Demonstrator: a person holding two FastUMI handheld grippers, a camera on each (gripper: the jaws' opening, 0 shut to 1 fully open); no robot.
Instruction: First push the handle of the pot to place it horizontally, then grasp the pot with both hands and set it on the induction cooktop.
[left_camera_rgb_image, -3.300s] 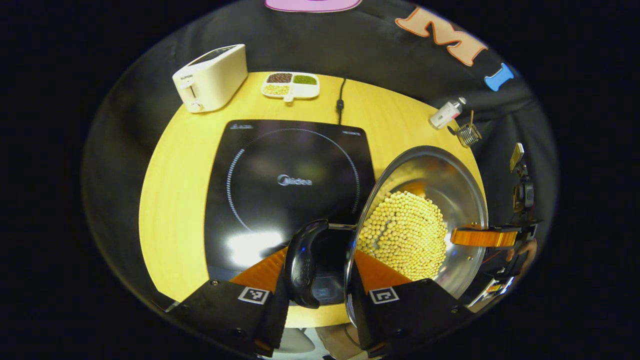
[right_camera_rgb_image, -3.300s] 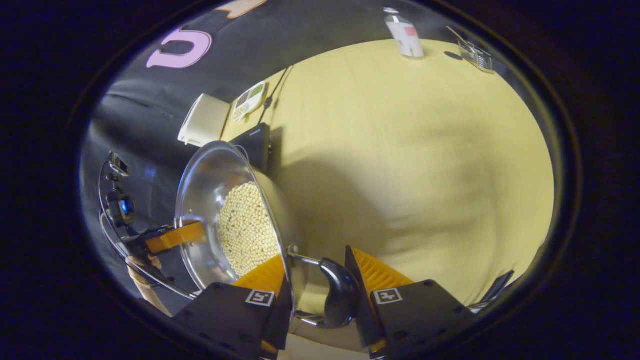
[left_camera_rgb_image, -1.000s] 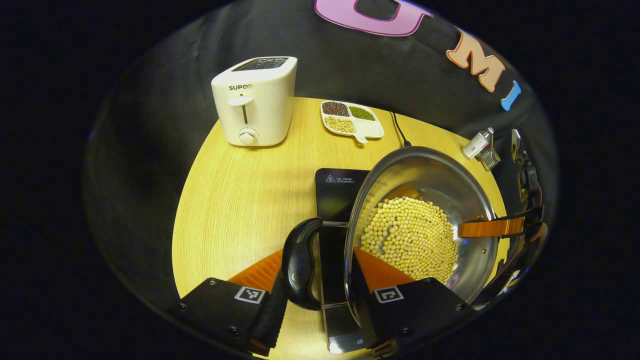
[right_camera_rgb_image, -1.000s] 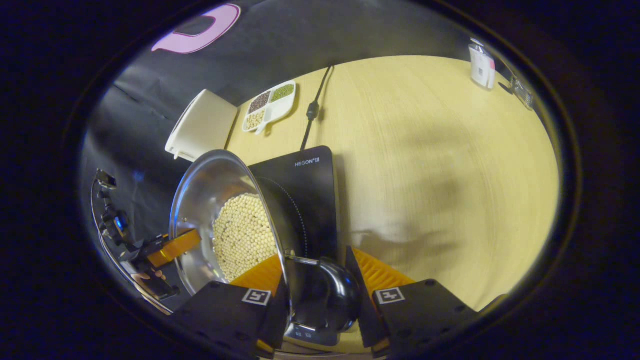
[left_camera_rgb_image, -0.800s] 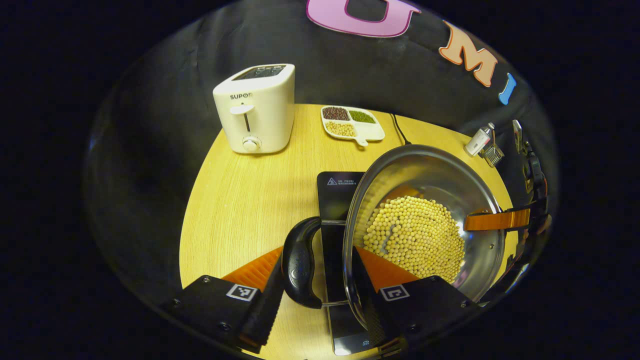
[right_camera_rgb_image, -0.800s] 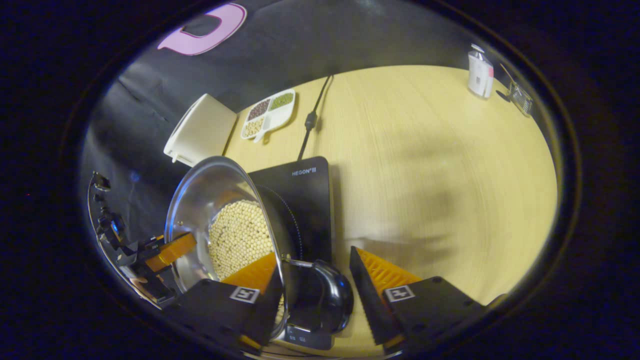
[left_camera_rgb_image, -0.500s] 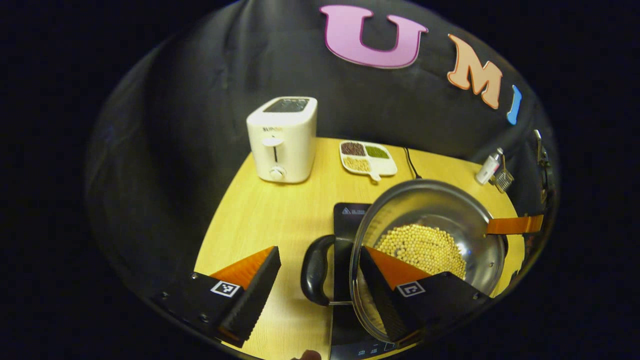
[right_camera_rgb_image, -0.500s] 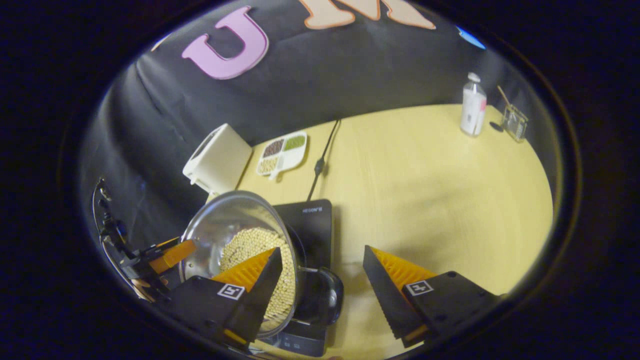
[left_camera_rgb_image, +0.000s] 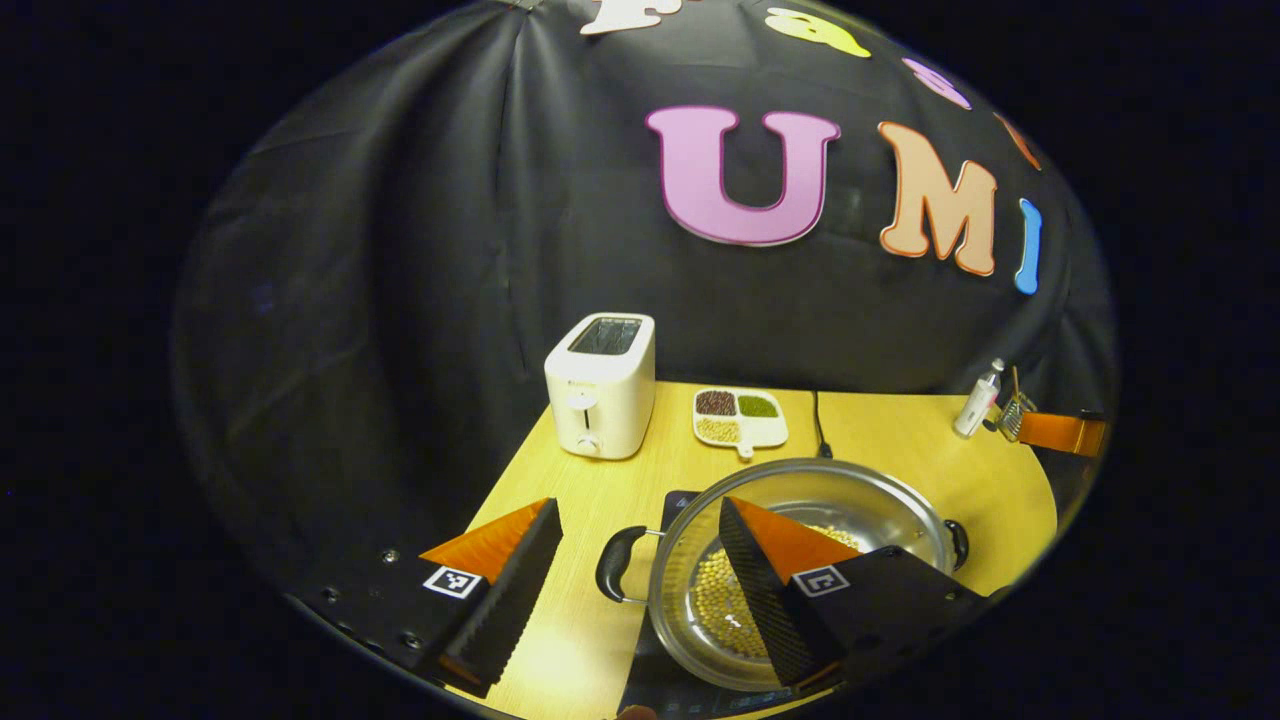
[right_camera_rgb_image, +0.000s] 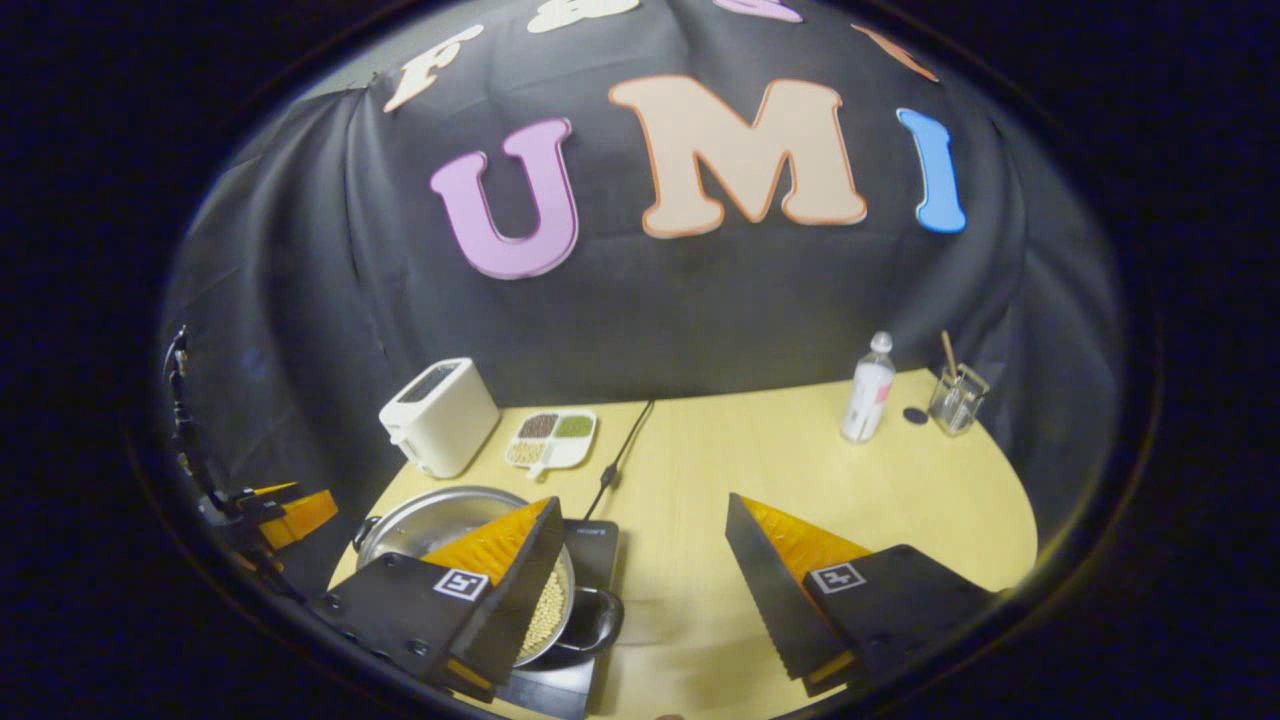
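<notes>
Left gripper view. The left gripper (left_camera_rgb_image: 640, 570) is raised above the near edge of the table (left_camera_rgb_image: 900, 440), angled down and forward, its jaws spread wide with nothing between them. The pot (left_camera_rgb_image: 800, 570) sits on the cooktop (left_camera_rgb_image: 680, 497), upright, with pale beans (left_camera_rgb_image: 720, 600) in the bottom. One finger (left_camera_rgb_image: 770, 570) overlaps the pot's bowl in the picture; whether it touches the rim or hangs above it cannot be told. The pot's near black handle (left_camera_rgb_image: 615, 563) lies level, pointing out over the bare wood in the gap between the fingers; the far handle (left_camera_rgb_image: 958, 542) shows at the opposite rim. Behind the pot stand a toaster (left_camera_rgb_image: 600, 398) and a divided dish (left_camera_rgb_image: 740, 420) near the back edge, well apart from the pot. A bottle (left_camera_rgb_image: 978, 400) stands at the far right edge. Open wood lies left of the cooktop.

Right gripper view. The right gripper (right_camera_rgb_image: 640, 570) is also held high and tilted down, jaws wide apart and holding nothing. The pot (right_camera_rgb_image: 440, 520) is at lower left on the cooktop (right_camera_rgb_image: 600, 540), partly behind one finger (right_camera_rgb_image: 510, 570). The other gripper's tip (right_camera_rgb_image: 295, 512) shows at the left edge, clear of the pot. A cord (right_camera_rgb_image: 620, 450) runs from the cooktop to the back edge. The bottle (right_camera_rgb_image: 868, 400) and a small glass (right_camera_rgb_image: 955, 400) stand near the far right edge; the wood between them and the cooktop is bare.
</notes>
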